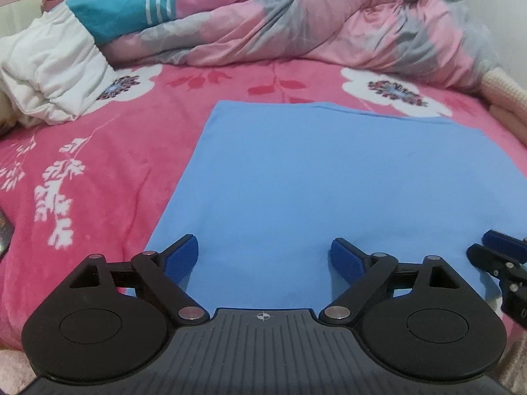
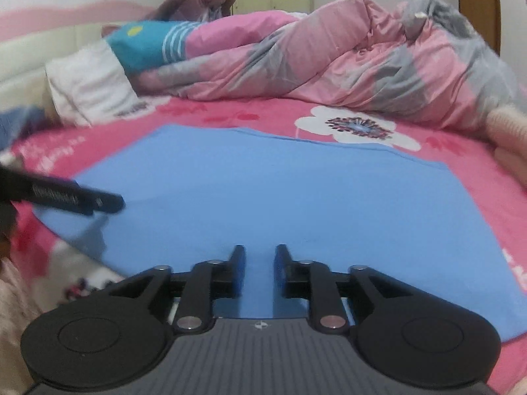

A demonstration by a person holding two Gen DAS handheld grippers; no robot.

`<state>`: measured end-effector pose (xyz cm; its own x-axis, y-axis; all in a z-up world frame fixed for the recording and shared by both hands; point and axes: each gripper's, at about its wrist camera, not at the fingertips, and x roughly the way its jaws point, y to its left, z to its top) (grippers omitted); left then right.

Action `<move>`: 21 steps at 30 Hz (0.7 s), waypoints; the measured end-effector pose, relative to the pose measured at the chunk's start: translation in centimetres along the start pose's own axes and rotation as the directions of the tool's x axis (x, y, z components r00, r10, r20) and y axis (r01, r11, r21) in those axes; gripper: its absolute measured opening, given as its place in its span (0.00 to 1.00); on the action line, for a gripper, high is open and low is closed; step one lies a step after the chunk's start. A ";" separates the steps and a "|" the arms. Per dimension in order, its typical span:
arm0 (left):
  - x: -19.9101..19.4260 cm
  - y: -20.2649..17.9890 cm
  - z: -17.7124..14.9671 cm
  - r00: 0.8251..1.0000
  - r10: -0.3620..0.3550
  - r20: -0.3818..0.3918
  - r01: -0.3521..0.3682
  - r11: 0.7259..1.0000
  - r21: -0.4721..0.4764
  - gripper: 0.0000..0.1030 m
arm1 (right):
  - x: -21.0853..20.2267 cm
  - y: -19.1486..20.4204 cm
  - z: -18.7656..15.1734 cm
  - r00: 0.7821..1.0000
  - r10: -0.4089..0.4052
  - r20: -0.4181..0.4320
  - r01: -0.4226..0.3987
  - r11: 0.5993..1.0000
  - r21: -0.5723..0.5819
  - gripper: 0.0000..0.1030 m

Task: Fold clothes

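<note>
A light blue garment (image 1: 313, 171) (image 2: 280, 191) lies flat and smooth as a folded rectangle on the pink flowered bed sheet (image 1: 98, 164) (image 2: 461, 144). My left gripper (image 1: 263, 247) hangs over its near edge, jaws wide apart, nothing between them. Its dark finger (image 2: 98, 202) also shows at the left of the right wrist view. My right gripper (image 2: 260, 251) hovers over the cloth's near edge with a narrow gap between its pads. Only the flat cloth below shows through that gap. Its blue-padded tips (image 1: 494, 250) appear at the right edge of the left wrist view.
A crumpled pink and grey quilt (image 1: 296, 26) (image 2: 329, 49) is heaped along the far side of the bed. A white and teal pillow (image 1: 49, 75) (image 2: 89, 82) lies at the far left. A person (image 2: 204, 0) is behind the bed. A small dark object (image 1: 3, 233) sits at the left edge.
</note>
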<state>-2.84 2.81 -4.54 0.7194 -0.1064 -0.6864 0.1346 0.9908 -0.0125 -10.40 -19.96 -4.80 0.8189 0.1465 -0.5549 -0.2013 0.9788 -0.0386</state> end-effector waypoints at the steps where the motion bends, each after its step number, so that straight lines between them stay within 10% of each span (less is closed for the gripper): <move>1: -0.1 -0.1 0.0 1.000 0.014 -0.008 -0.014 1.000 0.003 0.89 | 0.1 0.3 -0.1 1.000 -0.012 0.008 0.012 1.000 -0.010 0.29; 21: -0.4 -2.3 0.6 0.982 0.180 -0.054 -0.175 0.981 0.084 1.00 | 0.5 0.3 -0.1 1.000 -0.024 0.006 0.023 0.999 0.034 0.42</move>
<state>-3.01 0.53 -3.82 0.6941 0.0780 -0.7157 0.0637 0.9836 0.1690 -10.05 -19.65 -5.17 0.8267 0.1243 -0.5488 -0.1635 0.9863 -0.0229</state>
